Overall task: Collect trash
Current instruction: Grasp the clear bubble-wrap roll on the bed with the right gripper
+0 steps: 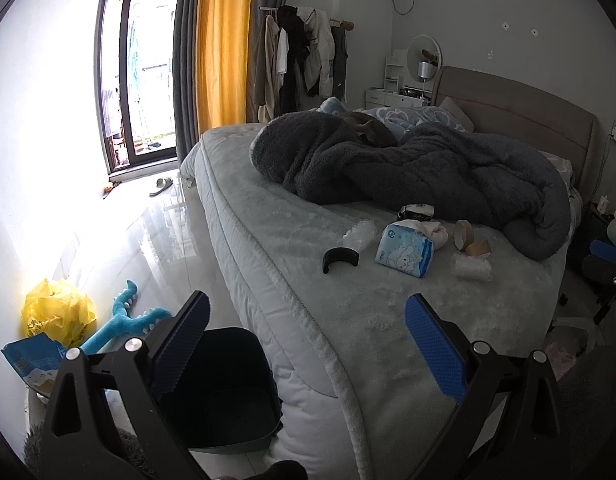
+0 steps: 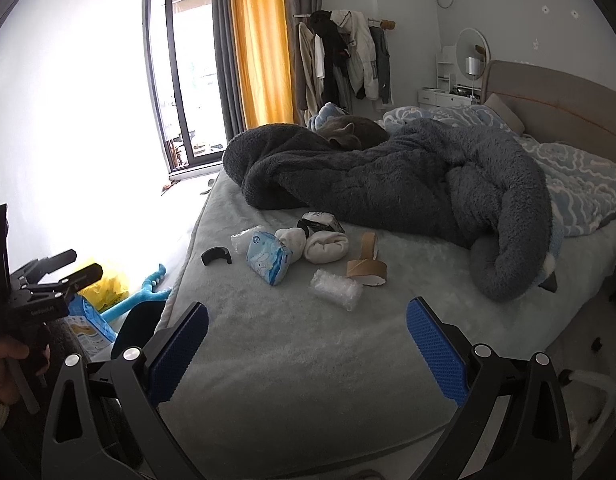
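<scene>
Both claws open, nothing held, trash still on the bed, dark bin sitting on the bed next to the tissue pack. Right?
Not quite: the dark bin stands on the floor beside the bed, not on it, as the left wrist view shows. The rest holds: left claw and right claw are open and empty, and the trash still lies on the bed around the tissue pack.

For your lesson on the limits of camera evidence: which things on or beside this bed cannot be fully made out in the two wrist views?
- Bin bottom: left wrist view, dark, partly behind the left gripper.
- Blue packet print: both views, too small to read.
- Cat: right wrist view, body sunk behind the grey blanket.
- Floor past the bed: right wrist view, washed out by window glare.
</scene>
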Available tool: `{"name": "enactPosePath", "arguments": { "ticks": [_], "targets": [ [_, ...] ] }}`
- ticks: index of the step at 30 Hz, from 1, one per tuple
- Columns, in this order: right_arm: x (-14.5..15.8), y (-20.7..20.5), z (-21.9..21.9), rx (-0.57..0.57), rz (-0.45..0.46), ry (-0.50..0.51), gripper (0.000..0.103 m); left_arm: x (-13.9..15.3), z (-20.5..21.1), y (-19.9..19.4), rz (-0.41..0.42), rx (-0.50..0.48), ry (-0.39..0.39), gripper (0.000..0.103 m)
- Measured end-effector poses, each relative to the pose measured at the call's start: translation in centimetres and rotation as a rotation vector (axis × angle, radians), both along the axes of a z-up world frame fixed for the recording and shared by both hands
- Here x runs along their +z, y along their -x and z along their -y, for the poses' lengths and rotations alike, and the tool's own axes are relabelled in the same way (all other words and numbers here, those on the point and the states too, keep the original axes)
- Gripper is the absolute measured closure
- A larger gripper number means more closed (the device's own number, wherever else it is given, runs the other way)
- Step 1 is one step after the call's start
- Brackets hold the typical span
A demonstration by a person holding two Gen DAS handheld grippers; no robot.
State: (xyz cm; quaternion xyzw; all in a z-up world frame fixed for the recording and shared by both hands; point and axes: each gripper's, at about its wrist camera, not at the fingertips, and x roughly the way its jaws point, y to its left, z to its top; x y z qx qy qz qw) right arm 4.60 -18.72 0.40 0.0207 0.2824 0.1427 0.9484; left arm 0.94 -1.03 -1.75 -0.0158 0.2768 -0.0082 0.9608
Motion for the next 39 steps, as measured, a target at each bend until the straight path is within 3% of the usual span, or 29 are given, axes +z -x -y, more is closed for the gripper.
{"name": "enactPosePath", "arguments": {
  "ticks": [4,9,22,39],
  "targets": [
    [-0.9,-1.0,-0.4,-0.023,-0.032,-0.031,0.003,0.2,-0.5,-0.4,0.005,0.011,0.016,0.003],
    [-2.3,-2.4,-0.5,-0.132,-0.087,-0.022,0.003,0.3,-0.6,-1.2,0.015,-0.018,0.029,0.004],
    [-5.1,-6.3,-0.5,-0.308,-0.132,-0.069,0.007,-1.2,-0.4,-5.9,-0.047,-0.103,0.028,0.004],
    [-9.6,-12.6,-2.2,-0.324,-0.205,-0.051,0.009,-4.7,-0.2,-11.7,-0.138,-0.084,0.101,0.006]
  ]
}}
